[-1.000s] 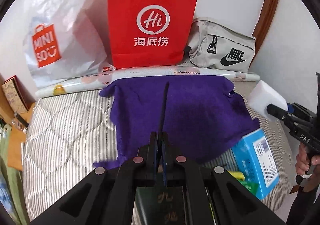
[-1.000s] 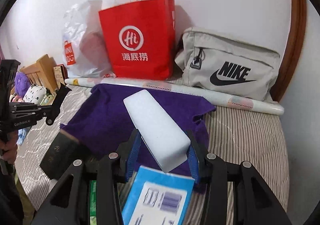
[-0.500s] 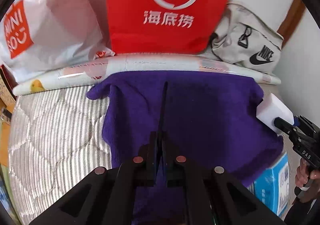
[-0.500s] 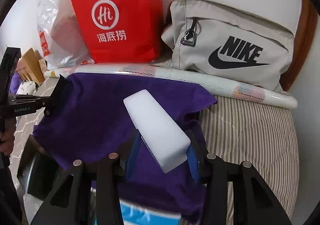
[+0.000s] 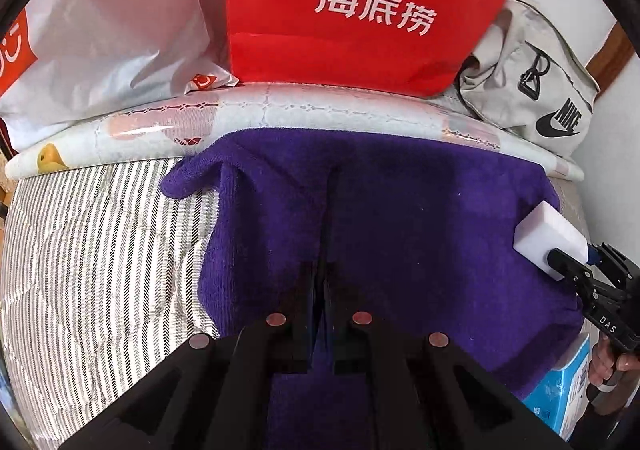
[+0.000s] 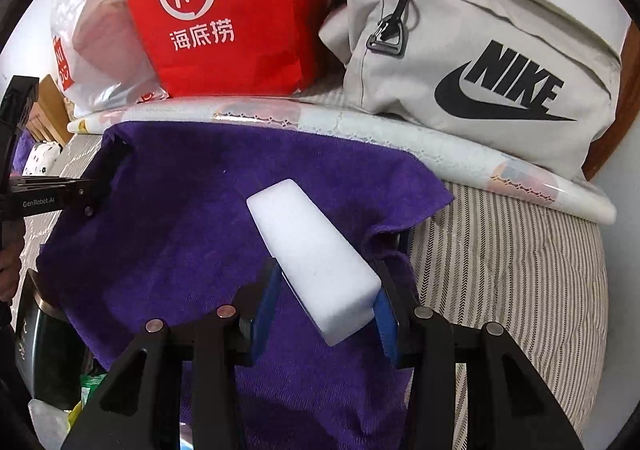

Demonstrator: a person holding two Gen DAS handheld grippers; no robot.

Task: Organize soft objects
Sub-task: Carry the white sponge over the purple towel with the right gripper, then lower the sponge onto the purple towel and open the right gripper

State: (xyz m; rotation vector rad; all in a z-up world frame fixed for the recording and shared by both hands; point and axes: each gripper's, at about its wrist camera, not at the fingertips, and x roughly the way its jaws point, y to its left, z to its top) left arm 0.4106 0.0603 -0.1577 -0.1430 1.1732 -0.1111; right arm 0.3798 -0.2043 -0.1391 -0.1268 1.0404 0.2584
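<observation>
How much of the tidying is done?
Nothing looks put away yet. The right hand-held gripper holds the white sponge above the purple towel, which lies spread and wrinkled on the striped bed. The left hand-held gripper is shut and empty. Placing the sponge and tidying the towel remain.

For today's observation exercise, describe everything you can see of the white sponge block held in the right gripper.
The sponge is a plain white rectangular block, foam-like, with smooth faces and softly rounded edges, unmarked. The right gripper clamps its near end between blue pads; the far end juts forward and upward, tilted. It hangs over the purple towel; whether it touches it cannot be told. The left wrist view shows it at the towel's right edge.
</observation>
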